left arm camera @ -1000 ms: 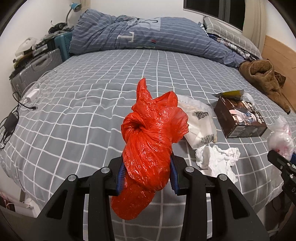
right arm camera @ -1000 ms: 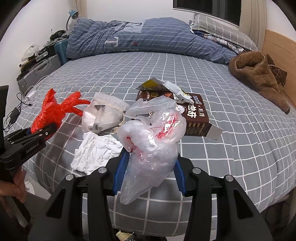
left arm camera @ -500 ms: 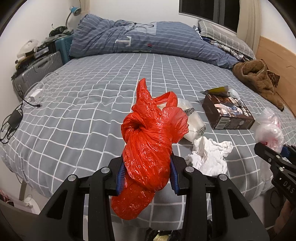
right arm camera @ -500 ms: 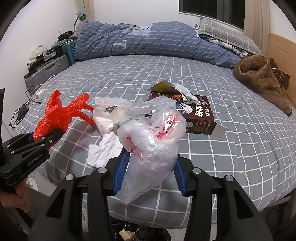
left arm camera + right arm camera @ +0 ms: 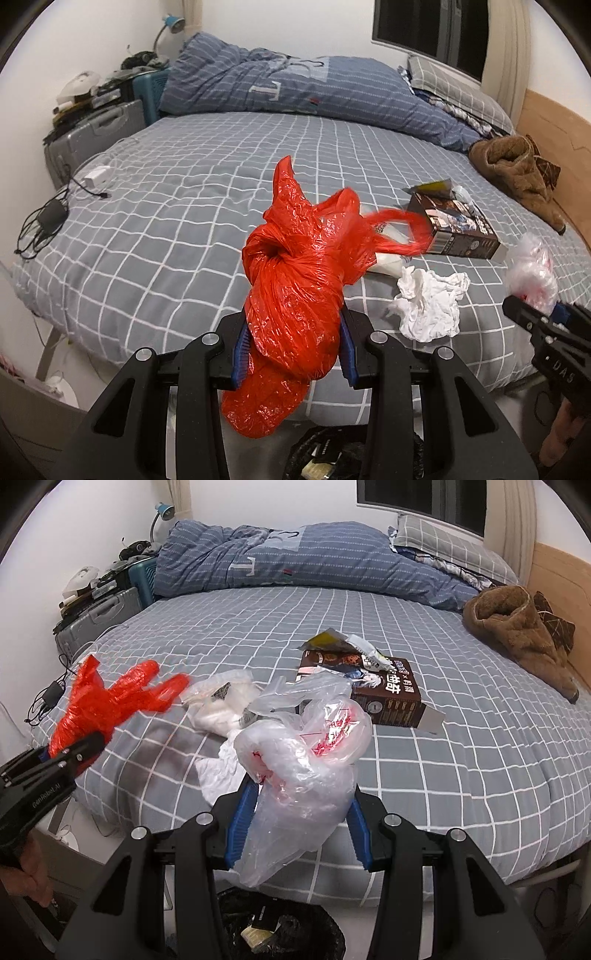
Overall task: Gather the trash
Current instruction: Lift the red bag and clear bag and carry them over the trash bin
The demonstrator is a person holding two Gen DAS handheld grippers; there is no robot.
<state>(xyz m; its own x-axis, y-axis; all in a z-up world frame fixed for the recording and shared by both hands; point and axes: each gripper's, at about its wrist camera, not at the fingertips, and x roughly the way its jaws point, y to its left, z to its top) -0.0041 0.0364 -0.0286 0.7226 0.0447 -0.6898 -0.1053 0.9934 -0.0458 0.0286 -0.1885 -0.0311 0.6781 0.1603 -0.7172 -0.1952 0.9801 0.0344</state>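
Observation:
My left gripper is shut on a crumpled red plastic bag, held off the bed's near edge; it also shows in the right wrist view. My right gripper is shut on a clear plastic bag with red print, seen at the right in the left wrist view. A black-lined trash bin sits below both grippers. On the bed lie crumpled white tissue, a white plastic packet, a brown box and a torn wrapper.
The grey checked bed carries a blue duvet at the back and a brown fleece garment at the right. Chargers and cables lie at the bed's left edge. Suitcases stand at the left wall.
Both grippers have drawn back from the bed and risen with their bags; the trash bin has come into view below them. The red bag's handle loop has swung out to the right.

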